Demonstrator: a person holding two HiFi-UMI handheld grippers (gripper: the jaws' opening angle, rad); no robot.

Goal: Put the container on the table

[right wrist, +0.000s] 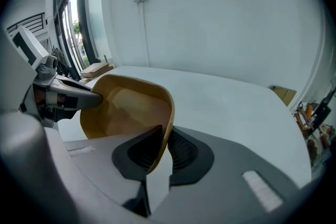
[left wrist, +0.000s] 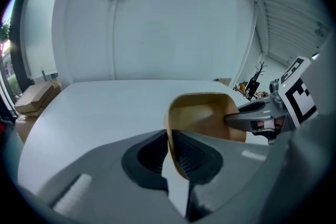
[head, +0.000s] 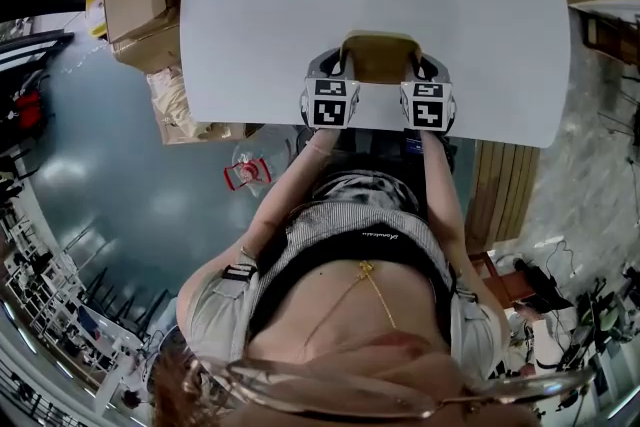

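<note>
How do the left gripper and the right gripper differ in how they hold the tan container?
The left gripper clamps the left wall of the container, the right gripper the right wall. Its hollow lies right of the left gripper's jaws, left of the right gripper's. Both are shut on the rim, one jaw inside.

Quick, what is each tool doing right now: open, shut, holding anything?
Left tool: shut on the tan container, at its rim.
Right tool: shut on the container's opposite rim.
</note>
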